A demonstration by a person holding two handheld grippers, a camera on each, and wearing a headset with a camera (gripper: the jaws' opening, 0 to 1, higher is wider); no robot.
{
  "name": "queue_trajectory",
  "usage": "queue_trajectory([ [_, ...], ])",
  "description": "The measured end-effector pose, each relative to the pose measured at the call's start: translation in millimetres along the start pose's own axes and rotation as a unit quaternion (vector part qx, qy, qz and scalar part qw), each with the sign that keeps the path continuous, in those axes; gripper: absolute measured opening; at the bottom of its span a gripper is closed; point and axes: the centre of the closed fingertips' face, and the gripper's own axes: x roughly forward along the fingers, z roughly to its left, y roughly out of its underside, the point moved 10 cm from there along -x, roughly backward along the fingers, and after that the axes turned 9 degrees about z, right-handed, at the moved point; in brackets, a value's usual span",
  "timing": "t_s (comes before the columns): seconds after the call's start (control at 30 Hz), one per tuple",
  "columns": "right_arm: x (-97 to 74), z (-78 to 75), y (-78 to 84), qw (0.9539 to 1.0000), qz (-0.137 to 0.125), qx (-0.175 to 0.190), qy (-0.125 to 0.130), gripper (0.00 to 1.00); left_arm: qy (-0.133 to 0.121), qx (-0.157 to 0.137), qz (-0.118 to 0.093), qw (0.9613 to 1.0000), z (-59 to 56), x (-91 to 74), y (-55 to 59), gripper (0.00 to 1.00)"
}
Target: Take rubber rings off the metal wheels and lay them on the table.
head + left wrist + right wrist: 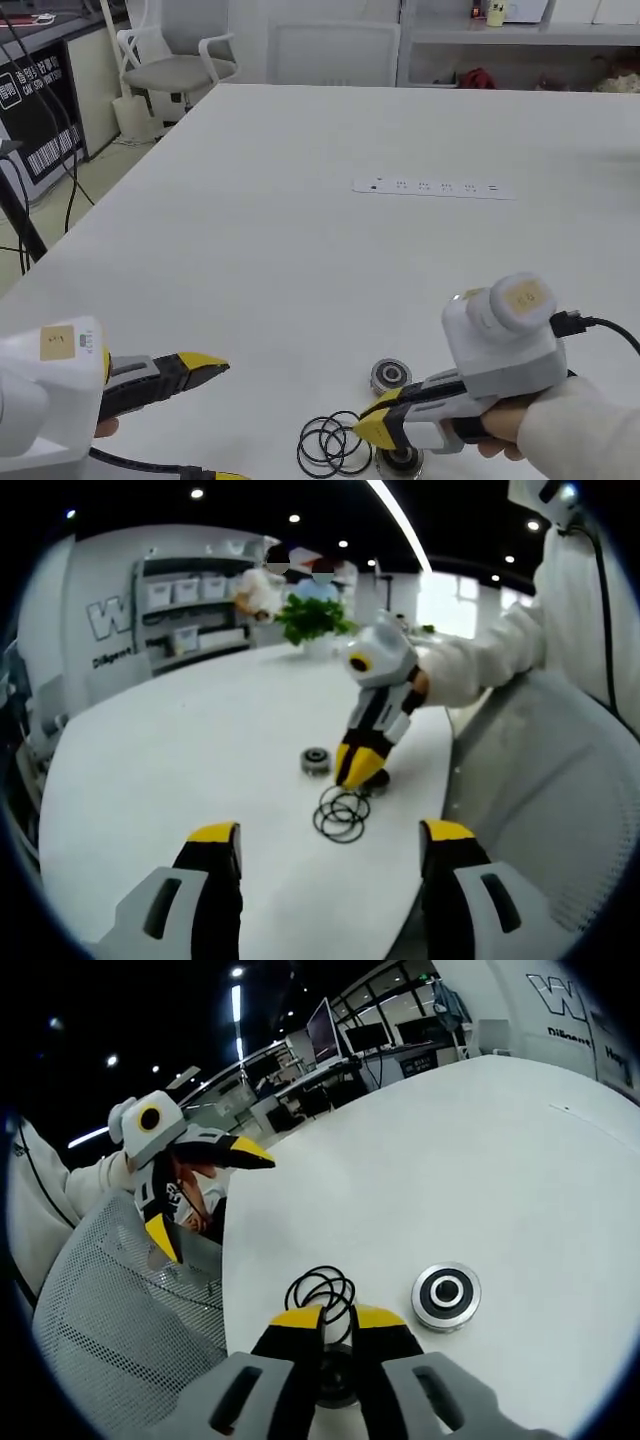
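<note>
At the near left the left tool (222, 420) is held released, its jaws spread wide and nothing between them. Just right of it, on the bench (300, 250), a small pile of loose rubber rings (330, 445) is laid flat. The rings overlap, so their number cannot be made out. They are judged thin, soft, stretchy and very light, easily dragged or flicked by a jaw tip.

Touching the pile's right side, the near wheel (400, 462) is largely covered by the right tool (372, 428), whose jaws are clenched almost together over it. Whether a ring is pinched there cannot be told.

A little farther, the far wheel (390, 375) is seen lying flat and apart. A dark outer band is shown in the right gripper view, which may be a ring still seated. The wheels are judged stiff, fairly heavy and apt to slide on the smooth bench. A ring is best taken at the wheel's outer edge while the wheel is steadied.

Well beyond, a power strip (435, 187) is lying
</note>
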Motion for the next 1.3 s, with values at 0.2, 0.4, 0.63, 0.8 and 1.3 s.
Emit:
queue_trajectory([
  [0.2, -2.6, -2.5, -1.0, 1.0000, -0.002, -0.001, 0.005, 0.09, 0.000, -0.001, 0.001, 1.0000, -2.5, 1.0, -0.9, 0.74],
  [0.4, -10.8, -5.5, -5.2, 0.9998, -0.018, 0.004, 0.011, 0.10, 0.000, -0.002, 0.000, 1.0000, -0.5, 0.1, 0.8, 0.74],
  [0.63, -25.5, -8.3, -13.4, 0.9987, -0.048, 0.008, 0.016, 0.12, -0.002, -0.001, -0.002, 1.0000, 0.4, -1.6, 0.5, 0.74],
  [0.8, -39.6, -9.3, -18.7, 0.9970, -0.074, 0.009, 0.022, 0.14, -0.004, 0.000, -0.004, 1.0000, 0.6, -4.1, -0.4, 0.74],
  [1.3, -88.0, 1.0, -24.0, 0.9907, -0.132, -0.006, 0.029, 0.33, -0.003, 0.002, -0.014, 0.9999, -1.2, -9.2, -5.2, 0.78],
])
